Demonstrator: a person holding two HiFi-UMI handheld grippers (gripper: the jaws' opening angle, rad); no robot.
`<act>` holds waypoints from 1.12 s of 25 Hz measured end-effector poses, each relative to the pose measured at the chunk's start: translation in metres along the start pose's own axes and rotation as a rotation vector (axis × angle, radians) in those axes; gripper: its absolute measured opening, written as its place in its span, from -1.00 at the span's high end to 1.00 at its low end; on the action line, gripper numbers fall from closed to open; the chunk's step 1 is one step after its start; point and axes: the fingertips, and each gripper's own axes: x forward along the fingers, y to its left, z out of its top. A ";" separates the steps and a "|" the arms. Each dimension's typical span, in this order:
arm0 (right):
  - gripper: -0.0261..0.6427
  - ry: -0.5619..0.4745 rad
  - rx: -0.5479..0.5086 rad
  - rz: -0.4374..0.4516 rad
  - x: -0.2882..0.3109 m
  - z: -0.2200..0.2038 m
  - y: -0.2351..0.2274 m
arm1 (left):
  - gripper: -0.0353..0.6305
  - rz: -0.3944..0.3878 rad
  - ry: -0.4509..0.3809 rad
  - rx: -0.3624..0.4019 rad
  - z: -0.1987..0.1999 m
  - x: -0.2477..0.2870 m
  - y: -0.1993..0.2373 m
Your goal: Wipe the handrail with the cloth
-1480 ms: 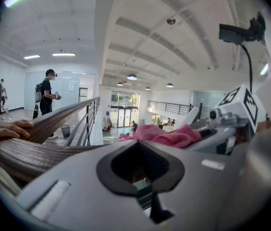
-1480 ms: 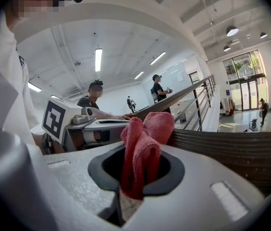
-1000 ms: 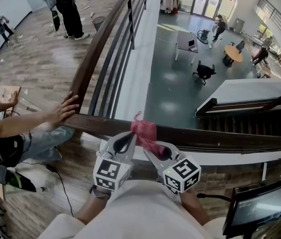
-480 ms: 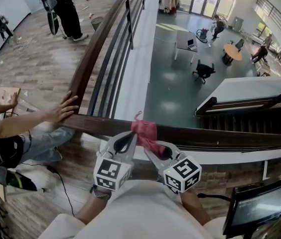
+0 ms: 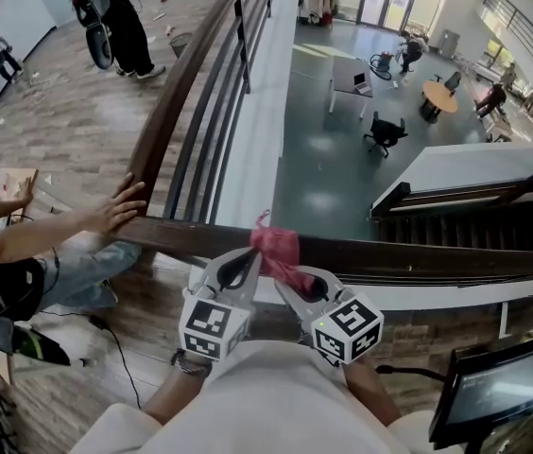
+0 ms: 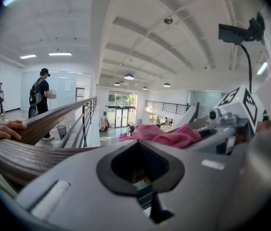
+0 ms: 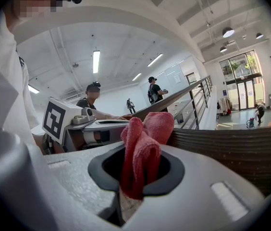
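At the handrail, right tool pinches the cloth on it, left tool pressed together, most wiping seemingly ahead.

The upper level has a wood-plank floor bounded by a white wall. The lower level has a glossy grey floor carrying a white rectangular table, a round wooden table and a black swivel chair, with glazed doors at the far end and a dark staircase at the right. The white ribbed ceiling carries linear strip lights and what appear to be round pendant lamps.
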 end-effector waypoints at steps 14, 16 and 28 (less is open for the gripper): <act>0.74 -0.009 0.005 0.010 0.001 -0.004 -0.002 | 0.88 0.006 0.010 0.015 -0.005 0.002 0.000; 0.74 -0.011 0.005 0.010 0.001 -0.004 -0.002 | 0.88 0.008 0.009 0.015 -0.005 0.002 0.000; 0.74 -0.022 0.017 0.015 -0.005 -0.004 -0.004 | 0.88 0.014 0.013 0.008 -0.005 0.004 -0.006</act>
